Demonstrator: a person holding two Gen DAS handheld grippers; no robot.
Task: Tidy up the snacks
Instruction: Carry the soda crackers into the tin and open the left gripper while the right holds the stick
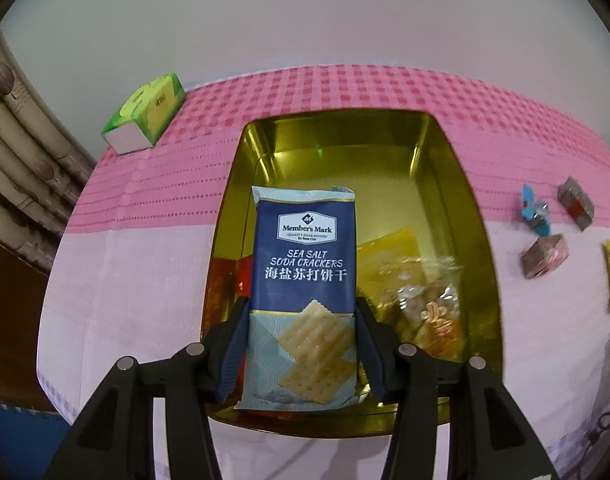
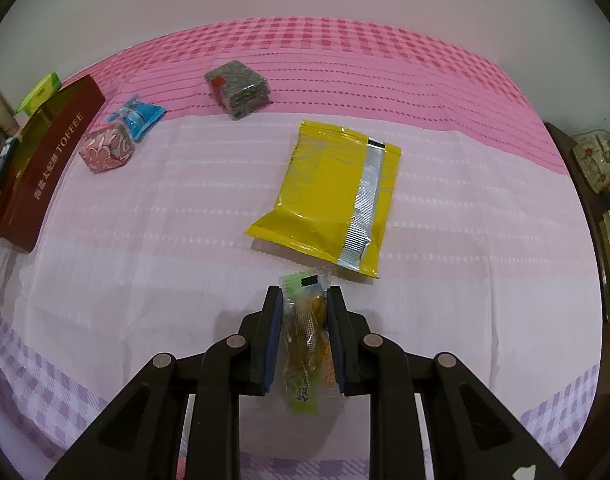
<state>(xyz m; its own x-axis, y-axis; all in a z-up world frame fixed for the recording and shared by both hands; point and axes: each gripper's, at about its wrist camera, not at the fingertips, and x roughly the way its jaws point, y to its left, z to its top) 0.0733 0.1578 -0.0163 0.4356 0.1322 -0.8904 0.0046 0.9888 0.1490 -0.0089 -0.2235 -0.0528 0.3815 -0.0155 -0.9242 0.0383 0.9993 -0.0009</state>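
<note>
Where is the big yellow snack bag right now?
In the right wrist view, the yellow snack bag lies flat on the pink tablecloth, just beyond the right gripper, right of the pink patterned box.

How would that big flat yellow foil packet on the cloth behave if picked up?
The yellow foil packet looks puffed, so probably light for its size. Its glossy film may be slippery and would likely crinkle or sag rather than stay stiff.

Left tongs [image 1: 301, 320] clamp the cracker pack [image 1: 303, 280] over the tin [image 1: 477, 216], a snack bag [image 1: 417, 292] inside to their right. Right tongs [image 2: 305, 308] pinch a small candy packet [image 2: 307, 340] (desk [image 2: 145, 240] beneath), large pouch [image 2: 329, 196] just ahead, toffee box [image 2: 45, 160] far left.
</note>
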